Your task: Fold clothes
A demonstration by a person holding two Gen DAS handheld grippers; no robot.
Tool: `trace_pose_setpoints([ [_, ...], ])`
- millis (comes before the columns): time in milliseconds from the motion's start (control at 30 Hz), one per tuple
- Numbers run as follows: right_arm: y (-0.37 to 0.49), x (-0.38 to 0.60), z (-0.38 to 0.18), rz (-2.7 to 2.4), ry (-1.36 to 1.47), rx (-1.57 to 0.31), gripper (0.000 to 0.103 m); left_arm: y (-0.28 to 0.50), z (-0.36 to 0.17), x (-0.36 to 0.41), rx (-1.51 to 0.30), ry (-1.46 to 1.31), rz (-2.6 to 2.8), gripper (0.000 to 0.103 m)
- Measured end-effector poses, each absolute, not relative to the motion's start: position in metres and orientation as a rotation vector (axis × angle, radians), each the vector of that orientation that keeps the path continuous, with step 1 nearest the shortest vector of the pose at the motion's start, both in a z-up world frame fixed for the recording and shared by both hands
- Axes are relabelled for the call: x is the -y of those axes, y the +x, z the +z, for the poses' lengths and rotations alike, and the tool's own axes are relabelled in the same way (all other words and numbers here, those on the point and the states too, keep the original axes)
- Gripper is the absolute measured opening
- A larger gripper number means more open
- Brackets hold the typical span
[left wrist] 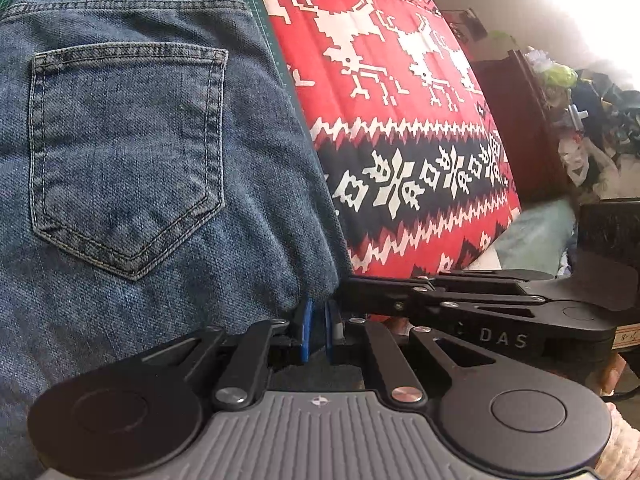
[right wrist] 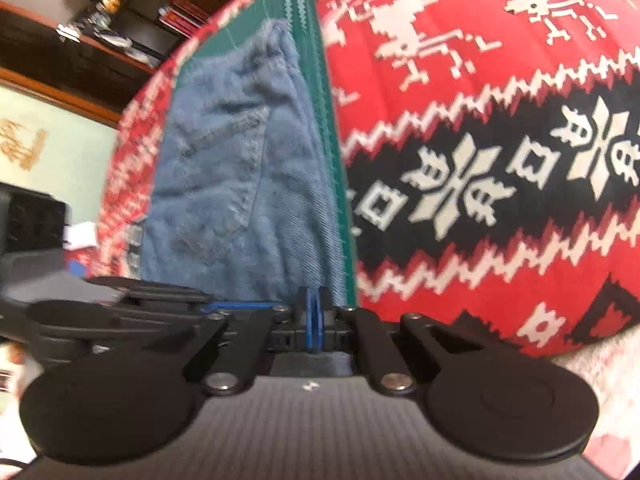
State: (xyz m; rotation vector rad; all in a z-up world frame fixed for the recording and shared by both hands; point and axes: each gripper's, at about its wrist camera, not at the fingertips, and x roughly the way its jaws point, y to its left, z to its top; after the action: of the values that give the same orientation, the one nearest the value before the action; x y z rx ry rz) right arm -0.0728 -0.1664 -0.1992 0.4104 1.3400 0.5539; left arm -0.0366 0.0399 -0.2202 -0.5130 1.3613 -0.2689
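Folded blue jeans [left wrist: 140,160] lie on a green cutting mat [left wrist: 276,60], back pocket [left wrist: 124,160] facing up. My left gripper [left wrist: 318,326] sits at the near right corner of the jeans, its blue pads closed onto the denim edge with only a narrow gap between them. My right gripper [left wrist: 348,286] lies on its side just to the right, meeting the same corner. In the right wrist view the jeans [right wrist: 240,180] stretch away along the mat [right wrist: 320,120]. There my right gripper [right wrist: 314,318] has its pads pressed together on denim, with my left gripper [right wrist: 256,303] close beside it.
A red blanket [left wrist: 400,120] with white reindeer and a black snowflake band covers the surface right of the mat, also the blanket [right wrist: 480,160]. Dark wooden furniture [left wrist: 520,128] and clutter [left wrist: 592,120] stand beyond it. Crowded shelves [right wrist: 120,20] and a black box [right wrist: 32,220] are at the left.
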Motion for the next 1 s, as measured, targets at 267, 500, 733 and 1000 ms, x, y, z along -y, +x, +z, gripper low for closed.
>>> trace_pose_setpoints([
  [267,-0.081,0.182,-0.200,0.560,0.459,-1.359,0.002,-0.039,-0.208,-0.048,-1.333,-0.536,-0.282,0.006],
  [500,-0.052,0.178,-0.186,0.608,0.490,-1.319,0.007,-0.004,-0.197,-0.076,-1.272,-0.539,-0.193,0.006],
  [733,0.005,0.154,-0.182,0.608,0.425,-1.300,0.007,0.035,-0.190,-0.105,-1.222,-0.493,-0.077,0.006],
  [1000,0.071,0.134,-0.178,0.617,0.458,-1.252,0.007,0.059,-0.193,-0.126,-1.206,-0.531,-0.067,0.006],
])
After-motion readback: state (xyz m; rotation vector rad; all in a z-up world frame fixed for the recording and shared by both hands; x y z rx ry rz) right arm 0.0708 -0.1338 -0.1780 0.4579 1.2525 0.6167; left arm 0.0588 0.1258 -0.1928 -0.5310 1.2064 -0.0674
